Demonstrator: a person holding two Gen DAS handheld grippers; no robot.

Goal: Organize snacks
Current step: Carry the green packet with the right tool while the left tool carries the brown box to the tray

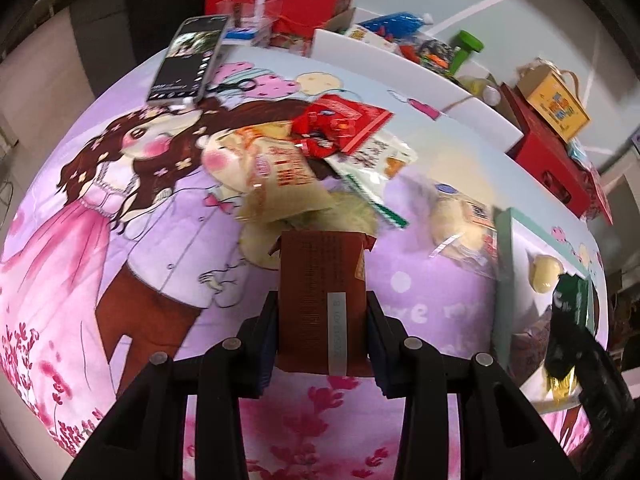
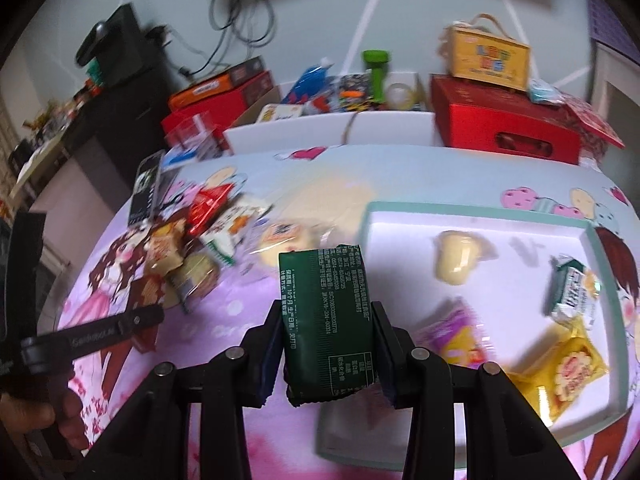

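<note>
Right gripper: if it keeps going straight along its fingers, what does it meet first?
The right gripper is shut on a green snack packet. Straight ahead past the packet's tip lies the clear-wrapped pale snack on the cartoon cloth, left of the white tray. Probably that snack or the cloth; depth is unclear.

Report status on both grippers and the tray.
Left gripper shut on brown packet. Right gripper shut on green packet. Tray holds several snacks, room left. Loose snack pile on cloth; nothing blocking.
</note>
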